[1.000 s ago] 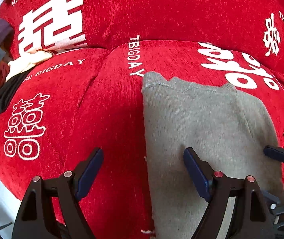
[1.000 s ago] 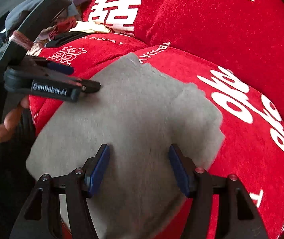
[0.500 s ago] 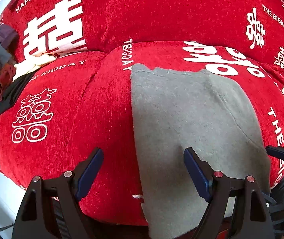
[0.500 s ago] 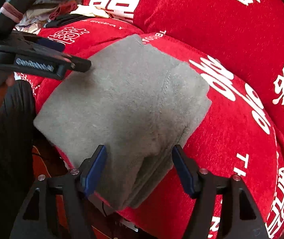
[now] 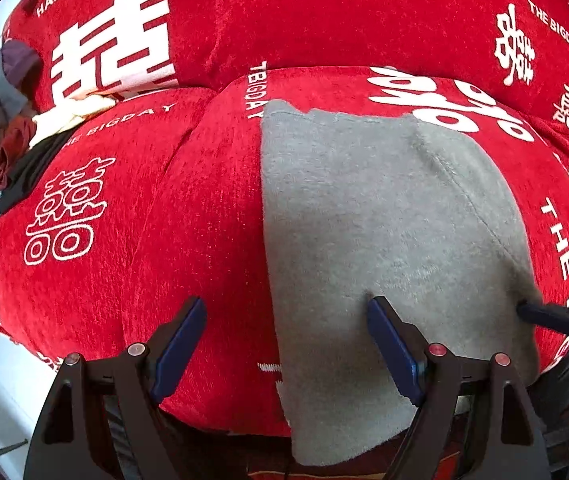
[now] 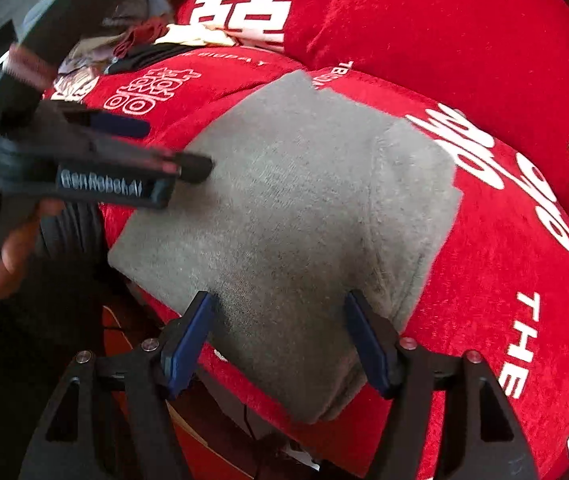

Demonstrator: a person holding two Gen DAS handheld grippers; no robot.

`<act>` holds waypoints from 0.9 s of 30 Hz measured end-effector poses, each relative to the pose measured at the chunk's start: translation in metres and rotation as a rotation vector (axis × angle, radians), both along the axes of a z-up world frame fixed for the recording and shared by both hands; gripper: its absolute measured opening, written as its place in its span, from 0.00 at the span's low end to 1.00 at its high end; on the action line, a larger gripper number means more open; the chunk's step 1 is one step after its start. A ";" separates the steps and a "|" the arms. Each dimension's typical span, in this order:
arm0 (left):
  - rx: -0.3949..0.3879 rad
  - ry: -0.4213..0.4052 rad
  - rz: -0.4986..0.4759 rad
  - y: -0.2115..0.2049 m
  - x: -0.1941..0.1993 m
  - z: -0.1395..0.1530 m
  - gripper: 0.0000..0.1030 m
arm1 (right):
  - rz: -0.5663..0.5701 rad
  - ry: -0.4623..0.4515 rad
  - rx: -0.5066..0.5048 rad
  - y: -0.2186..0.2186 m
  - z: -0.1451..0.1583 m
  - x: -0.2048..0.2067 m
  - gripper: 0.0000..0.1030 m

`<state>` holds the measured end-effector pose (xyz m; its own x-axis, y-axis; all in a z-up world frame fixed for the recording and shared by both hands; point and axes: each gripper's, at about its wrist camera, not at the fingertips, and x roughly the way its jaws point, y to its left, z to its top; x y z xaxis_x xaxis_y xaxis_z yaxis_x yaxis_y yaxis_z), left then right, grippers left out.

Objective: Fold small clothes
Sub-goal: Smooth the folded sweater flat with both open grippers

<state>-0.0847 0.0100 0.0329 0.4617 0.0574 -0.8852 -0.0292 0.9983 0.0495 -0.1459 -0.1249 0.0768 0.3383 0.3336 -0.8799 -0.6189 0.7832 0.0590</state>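
Folded grey fleece garment [image 6: 304, 220] lies flat, overhanging the front edge of the red printed sofa cushion [image 5: 144, 220]. Left gripper [image 5: 284, 344] released; right gripper [image 6: 280, 336], jaws just opened wider, released astride the garment's edge.

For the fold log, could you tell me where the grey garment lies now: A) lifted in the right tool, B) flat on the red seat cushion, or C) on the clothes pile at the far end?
B: the grey garment lies folded on the red seat cushion, near edge overhanging, no tool gripping it.

Grey garment [image 5: 384, 216]: soft, matt fleecy knit. Sofa cover [image 5: 188, 208]: red chenille-like pile, printed white. Gripper pads [image 6: 188, 340]: smooth blue plastic.
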 end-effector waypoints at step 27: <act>-0.016 0.003 0.055 -0.007 -0.008 0.007 0.81 | -0.203 -0.068 -0.110 0.004 0.030 0.018 0.70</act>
<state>-0.0930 0.0031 0.0394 0.4556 0.0684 -0.8876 -0.0841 0.9959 0.0336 -0.1283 -0.1213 0.1070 0.4487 0.1563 -0.8799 -0.4479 0.8913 -0.0701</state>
